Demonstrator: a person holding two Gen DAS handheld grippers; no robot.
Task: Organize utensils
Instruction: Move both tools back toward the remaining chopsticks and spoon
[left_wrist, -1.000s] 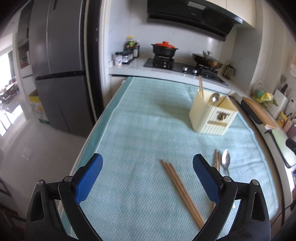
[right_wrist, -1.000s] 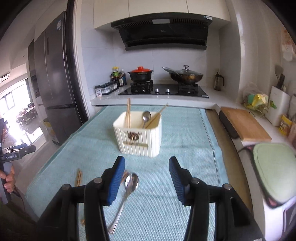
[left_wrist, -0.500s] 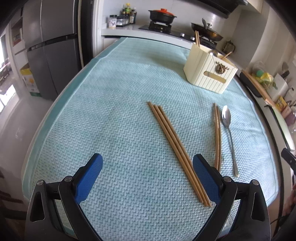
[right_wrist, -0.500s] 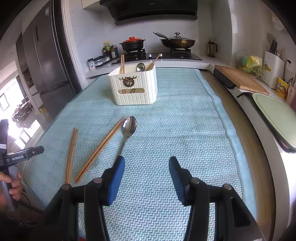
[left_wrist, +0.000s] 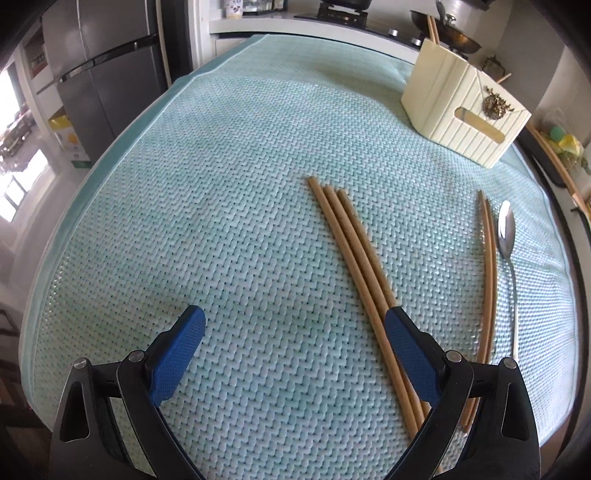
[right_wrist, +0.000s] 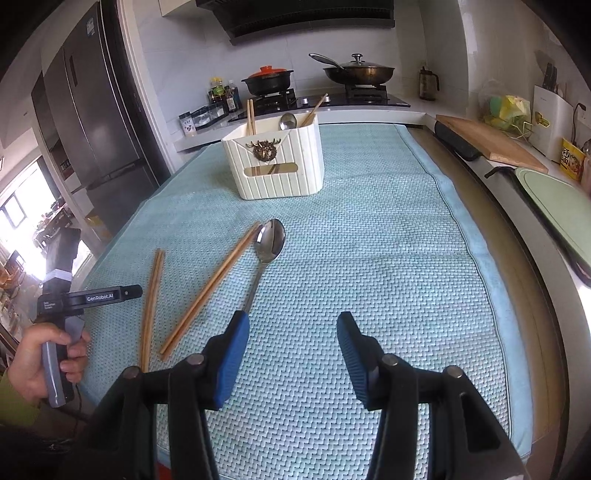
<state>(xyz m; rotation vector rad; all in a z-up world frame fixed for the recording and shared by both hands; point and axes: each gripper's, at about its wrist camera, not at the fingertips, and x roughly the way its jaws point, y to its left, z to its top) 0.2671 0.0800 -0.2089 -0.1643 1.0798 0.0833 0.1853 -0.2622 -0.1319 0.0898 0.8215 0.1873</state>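
Both grippers had dropped toward the cloth: the left gripper (left_wrist: 293, 343), wide open and empty, neared three chopsticks (left_wrist: 354, 254); the right gripper (right_wrist: 293, 341), half-open and empty, neared the spoon (right_wrist: 266, 254).

The mat (right_wrist: 369, 229) covering the surface is pale teal with a woven herringbone texture. At its 12 o'clock end the ribbed utensil holder (right_wrist: 273, 166) is cream, with a bronze-coloured crest (right_wrist: 264, 149). The loose chopsticks (left_wrist: 354, 251) are light brown wood; the spoon (right_wrist: 269, 242) is shiny silver. Each tool has black arms and blue dimpled pads (left_wrist: 177, 358). The pot lid (right_wrist: 272, 70) at 12 o'clock is orange-red.
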